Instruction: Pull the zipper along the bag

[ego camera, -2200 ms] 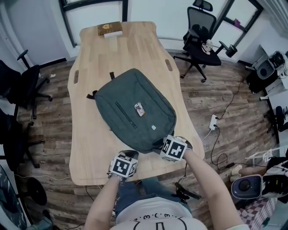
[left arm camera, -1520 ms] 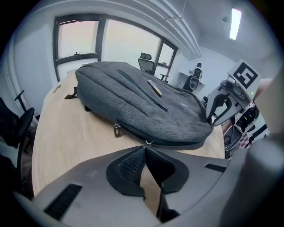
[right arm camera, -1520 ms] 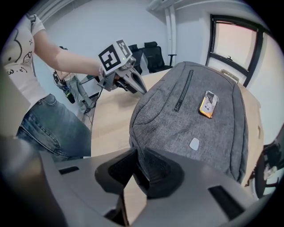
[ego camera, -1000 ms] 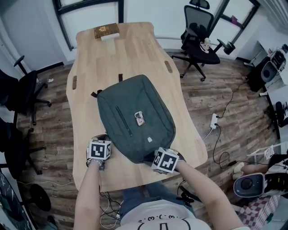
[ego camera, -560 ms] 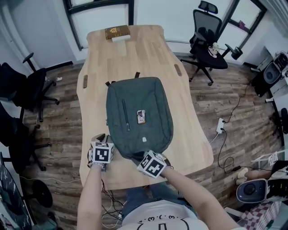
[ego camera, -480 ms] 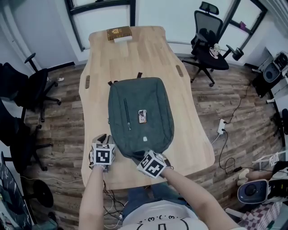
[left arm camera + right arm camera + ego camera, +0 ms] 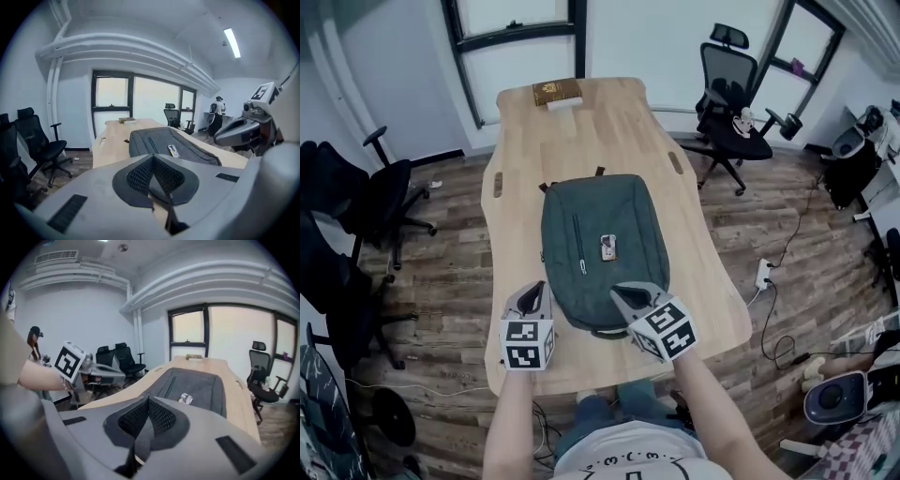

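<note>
The bag [image 7: 602, 246] lies flat on the worktop [image 7: 581, 122] at frame centre. Its near end sits between the left tool [image 7: 532, 298] and the right tool [image 7: 628, 296], and both tools have their jaws fully together with nothing between them. The fabric shell will probably be soft and will drag or buckle when pulled, so pin the cloth beside the zipper track and pinch the small slider tab, which cannot be located here.
</note>
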A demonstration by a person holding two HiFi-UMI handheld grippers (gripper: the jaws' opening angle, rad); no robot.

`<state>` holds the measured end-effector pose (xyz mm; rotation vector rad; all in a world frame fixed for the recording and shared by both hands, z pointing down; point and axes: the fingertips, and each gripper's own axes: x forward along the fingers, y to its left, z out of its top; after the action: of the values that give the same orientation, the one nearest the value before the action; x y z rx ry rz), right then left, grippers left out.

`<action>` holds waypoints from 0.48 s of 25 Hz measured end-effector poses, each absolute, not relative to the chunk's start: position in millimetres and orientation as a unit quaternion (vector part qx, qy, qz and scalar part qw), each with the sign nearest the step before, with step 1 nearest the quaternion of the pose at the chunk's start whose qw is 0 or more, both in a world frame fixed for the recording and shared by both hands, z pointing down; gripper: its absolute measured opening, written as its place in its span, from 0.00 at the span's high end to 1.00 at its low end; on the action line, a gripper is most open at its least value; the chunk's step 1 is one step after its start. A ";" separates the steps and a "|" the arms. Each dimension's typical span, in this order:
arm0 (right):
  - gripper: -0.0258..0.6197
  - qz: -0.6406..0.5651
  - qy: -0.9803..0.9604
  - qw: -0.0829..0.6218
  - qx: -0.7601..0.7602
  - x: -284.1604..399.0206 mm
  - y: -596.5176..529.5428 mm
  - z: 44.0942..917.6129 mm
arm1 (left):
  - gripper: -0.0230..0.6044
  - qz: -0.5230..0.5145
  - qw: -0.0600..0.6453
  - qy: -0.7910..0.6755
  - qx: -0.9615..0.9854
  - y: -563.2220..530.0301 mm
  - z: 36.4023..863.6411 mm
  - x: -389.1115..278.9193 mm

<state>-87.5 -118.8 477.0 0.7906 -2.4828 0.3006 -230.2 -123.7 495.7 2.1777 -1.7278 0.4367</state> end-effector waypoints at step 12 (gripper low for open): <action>0.88 -0.030 -0.884 0.120 0.452 -42.3 -88.4 328.4 | 0.94 0.045 0.068 -0.621 0.779 -83.1 381.8 -231.8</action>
<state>-42.3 -88.4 328.4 1.3197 -2.5817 -0.0877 -231.8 -83.1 381.8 2.3479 -1.8716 0.1341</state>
